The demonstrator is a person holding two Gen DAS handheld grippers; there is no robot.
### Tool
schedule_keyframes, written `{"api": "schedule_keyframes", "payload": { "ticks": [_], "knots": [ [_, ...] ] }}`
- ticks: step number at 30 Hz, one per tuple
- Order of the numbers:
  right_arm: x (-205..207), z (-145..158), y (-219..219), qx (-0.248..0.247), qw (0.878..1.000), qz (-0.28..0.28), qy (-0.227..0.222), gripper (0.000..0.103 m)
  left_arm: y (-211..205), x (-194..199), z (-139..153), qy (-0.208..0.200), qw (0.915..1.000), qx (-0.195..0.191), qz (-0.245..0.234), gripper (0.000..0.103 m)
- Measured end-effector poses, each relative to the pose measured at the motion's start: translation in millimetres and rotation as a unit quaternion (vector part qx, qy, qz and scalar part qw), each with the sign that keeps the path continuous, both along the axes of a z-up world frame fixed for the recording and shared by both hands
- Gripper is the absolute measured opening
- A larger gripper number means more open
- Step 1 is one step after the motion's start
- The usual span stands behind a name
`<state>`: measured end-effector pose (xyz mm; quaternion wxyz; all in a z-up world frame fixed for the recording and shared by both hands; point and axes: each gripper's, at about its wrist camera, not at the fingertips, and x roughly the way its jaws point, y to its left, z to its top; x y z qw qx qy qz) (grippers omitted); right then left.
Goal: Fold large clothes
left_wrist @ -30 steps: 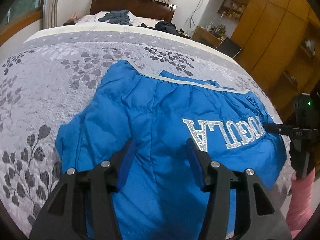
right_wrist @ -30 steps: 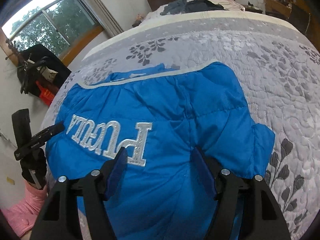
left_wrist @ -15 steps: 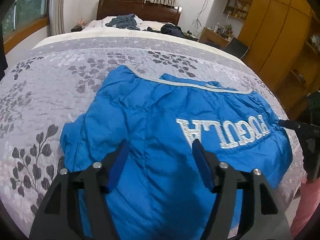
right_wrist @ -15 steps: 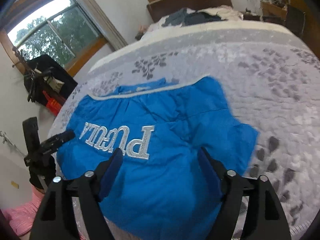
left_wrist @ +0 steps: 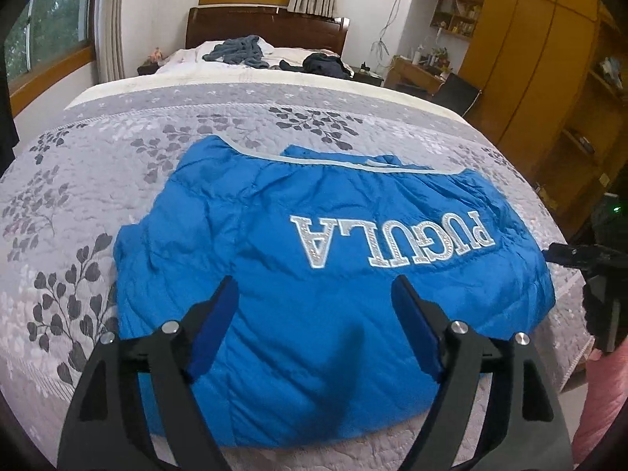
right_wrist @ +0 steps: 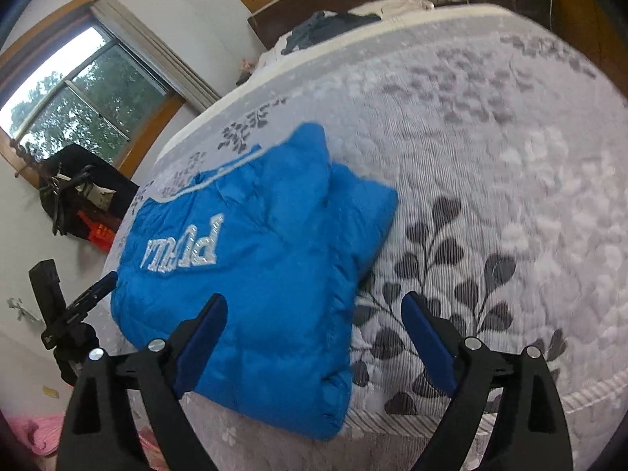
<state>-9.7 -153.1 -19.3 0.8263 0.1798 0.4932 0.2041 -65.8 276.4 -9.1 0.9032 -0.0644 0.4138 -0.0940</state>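
Puffy blue jacket (left_wrist: pixel 322 274) of slightly shiny quilted cloth, matt stitched grey bedspread (left_wrist: pixel 117 165), glossy dark wood headboard (left_wrist: pixel 267 27), matt black plastic left gripper (left_wrist: pixel 314 306)

Your right wrist view is motion-blurred, so the lettering (right_wrist: pixel 181 252) on the blue jacket (right_wrist: pixel 267 274) can't be read there. The jacket's near edge is hidden behind your left gripper (left_wrist: pixel 316 314), and the shelf items (left_wrist: pixel 457 13) are too small to identify.

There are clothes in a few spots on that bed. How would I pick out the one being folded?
Start at the big bed with the grey leaf-patterned quilt. At its near edge, below the two open tools, lies a bright blue puffy jacket, spread flat. Unlike the dark clothes heaped by the headboard, it carries large silver letters across it.
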Motion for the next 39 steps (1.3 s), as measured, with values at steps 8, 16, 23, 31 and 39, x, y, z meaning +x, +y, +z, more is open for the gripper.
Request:
{"api": "schedule_keyframes", "payload": {
  "ticks": [8, 16, 23, 31, 39],
  "knots": [
    [9, -38, -7, 0.069, 0.997, 0.012, 0.034, 0.092, -3, 7, -13, 0.016, 0.9997, 0.011, 0.011, 0.081],
    [20, -52, 3, 0.098, 0.994, 0.035, 0.035, 0.093, -3, 15, -25, 0.026, 0.9994, 0.018, 0.016, 0.081],
    [26, -54, 17, 0.102, 0.993, 0.05, 0.029, 0.093, -5, 16, -29, 0.026, 0.9992, 0.024, 0.016, 0.083],
    [29, -57, 42, 0.123, 0.989, 0.078, 0.035, 0.077, -4, 17, -31, 0.027, 0.9994, 0.015, 0.016, 0.083],
    [21, -58, 35, 0.139, 0.988, 0.059, 0.031, 0.053, -1, 15, -32, 0.022, 0.9997, 0.007, 0.012, 0.083]
  ]
}}
